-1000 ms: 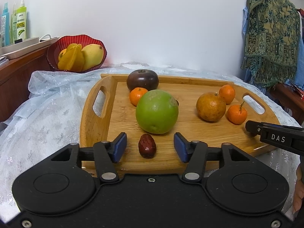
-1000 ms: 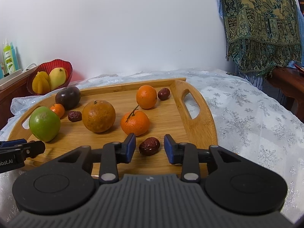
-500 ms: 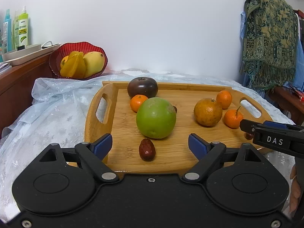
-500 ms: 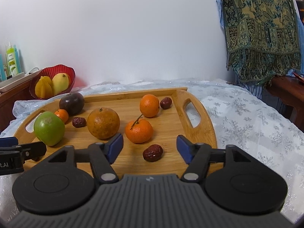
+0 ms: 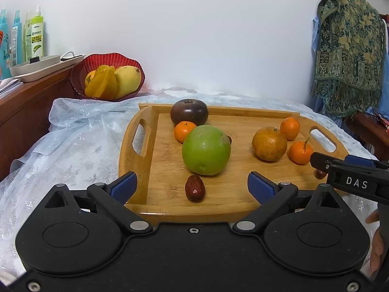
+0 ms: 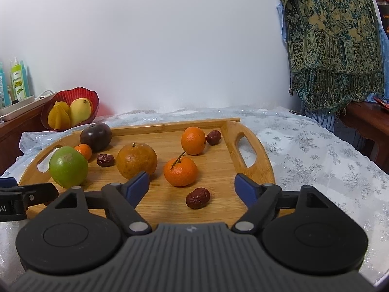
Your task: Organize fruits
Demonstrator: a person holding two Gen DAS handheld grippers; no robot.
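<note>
Dates now lie free on the wooden tray (image 5: 136, 163): both claws are spreading wider than a second ago, pinching nothing. In the left view's lower centre, 1 date (image 5: 195, 188) sits between the left claw (image 5: 192, 187) pads; likewise another date (image 6: 198, 197) under the right claw (image 6: 192, 187). Both look released, so these 2 placements seem done.

A table under a pale blue sparkly cloth (image 6: 316, 160) held a wooden tray with handles (image 6: 265, 168) and a red bowl (image 5: 82, 73).
</note>
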